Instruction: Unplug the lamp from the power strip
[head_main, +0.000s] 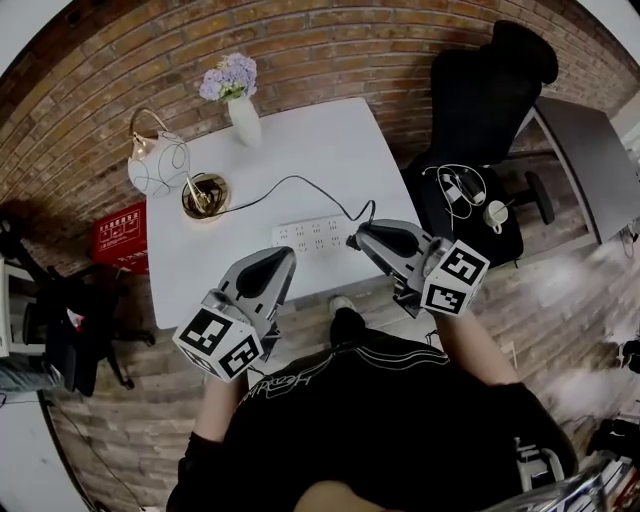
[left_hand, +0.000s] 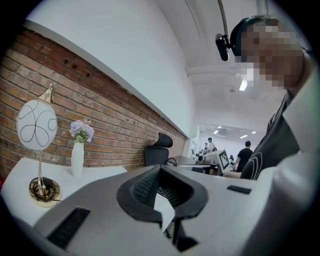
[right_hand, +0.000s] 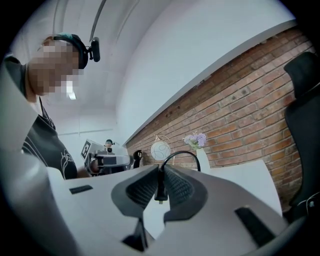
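Observation:
The lamp (head_main: 158, 165) has a white globe shade and a gold base, and stands at the table's left. Its black cord (head_main: 290, 182) runs to a black plug (right_hand: 160, 192). My right gripper (right_hand: 160, 186) is shut on that plug, and a bare prong shows below the pads. In the head view the right gripper (head_main: 356, 241) sits at the right end of the white power strip (head_main: 312, 236). My left gripper (head_main: 284, 257) hovers at the strip's near left edge. The left gripper (left_hand: 160, 189) has its jaws together with nothing between them.
A white vase of purple flowers (head_main: 240, 100) stands at the back of the white table (head_main: 330, 140), against the brick wall. A black office chair (head_main: 480, 110) holding cables and small items stands to the right. A red box (head_main: 120, 235) lies on the floor at the left.

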